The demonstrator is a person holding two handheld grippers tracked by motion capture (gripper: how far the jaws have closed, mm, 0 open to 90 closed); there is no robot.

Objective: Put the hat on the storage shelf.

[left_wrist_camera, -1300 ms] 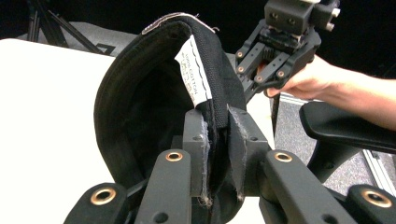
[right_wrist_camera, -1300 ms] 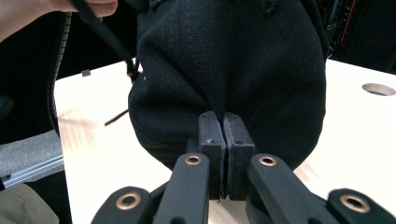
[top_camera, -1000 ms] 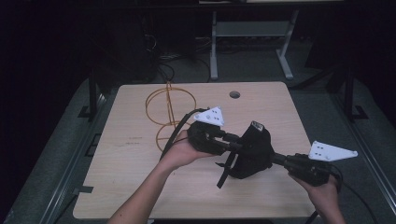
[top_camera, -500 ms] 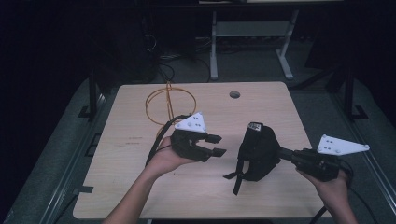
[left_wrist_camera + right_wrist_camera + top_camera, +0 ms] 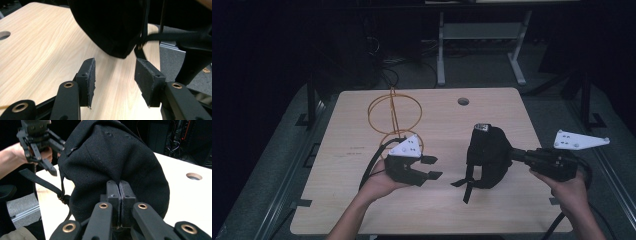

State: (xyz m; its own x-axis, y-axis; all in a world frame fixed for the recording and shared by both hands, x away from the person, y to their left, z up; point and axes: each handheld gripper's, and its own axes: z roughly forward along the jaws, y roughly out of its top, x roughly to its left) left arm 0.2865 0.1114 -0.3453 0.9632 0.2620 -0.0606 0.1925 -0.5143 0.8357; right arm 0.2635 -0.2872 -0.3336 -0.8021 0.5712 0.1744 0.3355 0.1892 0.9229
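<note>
While the black fabric cap (image 5: 486, 155) hangs above the pale wooden worktop (image 5: 362, 150), its strap dangling, the right tongs (image 5: 119, 188) pinch its cloth tight; the left tongs (image 5: 431, 167), nearby, have just been opening, with nothing between them.

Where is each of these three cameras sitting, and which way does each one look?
High view: above the person's side, looking forward and down on the table; both forearms show, with the left tool and right tool.
Left gripper view: rides the left tool, facing the black cap; its open jaws show.
Right gripper view: rides the right tool, shut on the cap.
All share the cap.
</note>
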